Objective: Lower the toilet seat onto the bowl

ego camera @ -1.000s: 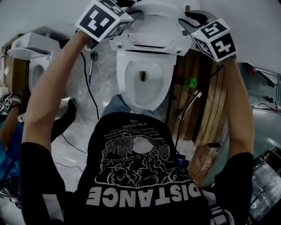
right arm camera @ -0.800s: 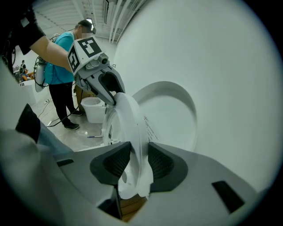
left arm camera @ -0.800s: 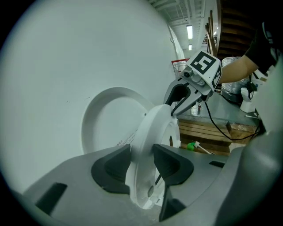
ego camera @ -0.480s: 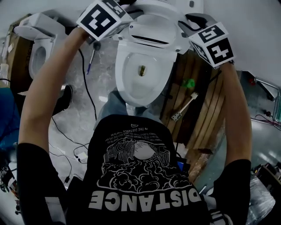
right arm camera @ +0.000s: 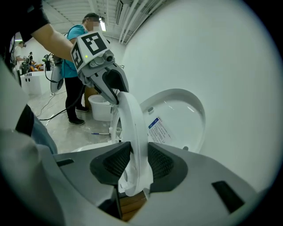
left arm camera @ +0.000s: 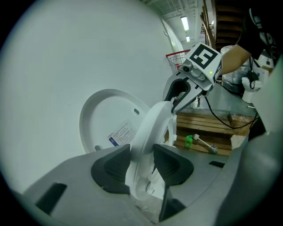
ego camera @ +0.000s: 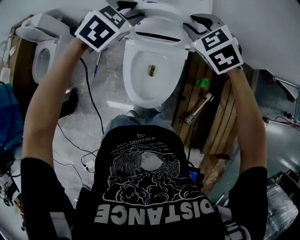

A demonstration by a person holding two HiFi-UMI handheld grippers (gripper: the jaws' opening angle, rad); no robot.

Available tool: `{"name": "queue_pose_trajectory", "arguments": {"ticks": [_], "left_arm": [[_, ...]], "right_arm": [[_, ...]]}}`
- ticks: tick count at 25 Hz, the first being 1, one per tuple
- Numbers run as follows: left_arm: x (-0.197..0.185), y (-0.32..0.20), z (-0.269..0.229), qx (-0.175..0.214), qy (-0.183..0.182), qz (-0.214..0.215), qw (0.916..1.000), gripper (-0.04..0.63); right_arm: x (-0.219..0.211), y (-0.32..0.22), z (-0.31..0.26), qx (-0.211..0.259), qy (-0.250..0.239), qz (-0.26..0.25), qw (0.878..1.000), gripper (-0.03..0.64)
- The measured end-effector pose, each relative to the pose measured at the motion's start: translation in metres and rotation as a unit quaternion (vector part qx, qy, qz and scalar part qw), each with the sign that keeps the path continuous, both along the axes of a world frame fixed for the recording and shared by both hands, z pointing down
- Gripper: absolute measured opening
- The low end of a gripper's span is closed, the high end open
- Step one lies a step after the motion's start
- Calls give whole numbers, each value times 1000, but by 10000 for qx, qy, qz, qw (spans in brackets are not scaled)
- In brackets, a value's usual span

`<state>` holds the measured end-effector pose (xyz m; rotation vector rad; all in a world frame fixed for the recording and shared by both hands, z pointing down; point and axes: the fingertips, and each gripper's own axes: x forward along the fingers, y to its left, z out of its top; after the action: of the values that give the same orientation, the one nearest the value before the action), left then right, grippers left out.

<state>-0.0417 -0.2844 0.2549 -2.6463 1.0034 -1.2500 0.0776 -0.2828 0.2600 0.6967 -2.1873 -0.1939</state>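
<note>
Raised toilet seat point(right arm camera: 132, 128) awaits lowering
The left gripper point(left arm camera: 141, 165) and right gripper point(right arm camera: 135, 165) clamp its rim; it seemingly tilts well above the bowl point(ego camera: 140, 91).

From here the lid point(ego camera: 173, 9) runs off the top edge, the print on its label point(right arm camera: 158, 129) is too small to read, and the speck point(ego camera: 152, 70) in the bowl point(ego camera: 127, 79) can't be identified

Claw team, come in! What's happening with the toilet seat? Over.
Left claw, right claw: both clamped on toilet seat. Seat raised, not yet on bowl. Bowl rim bare.
</note>
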Motion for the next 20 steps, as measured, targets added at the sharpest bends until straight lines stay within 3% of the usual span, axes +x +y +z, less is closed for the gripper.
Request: {"name": "queue_pose_trajectory", "arguments": {"ticks": [8,20], "left_arm": [[-5,26,4,127,91,124,9998,169],[-7,95,31,189,-130,521,9984,163]], "right_arm": [[-4,25,5,133,93,114,9998,132],[-7,92,31,283,561,251,9977,132]]}}
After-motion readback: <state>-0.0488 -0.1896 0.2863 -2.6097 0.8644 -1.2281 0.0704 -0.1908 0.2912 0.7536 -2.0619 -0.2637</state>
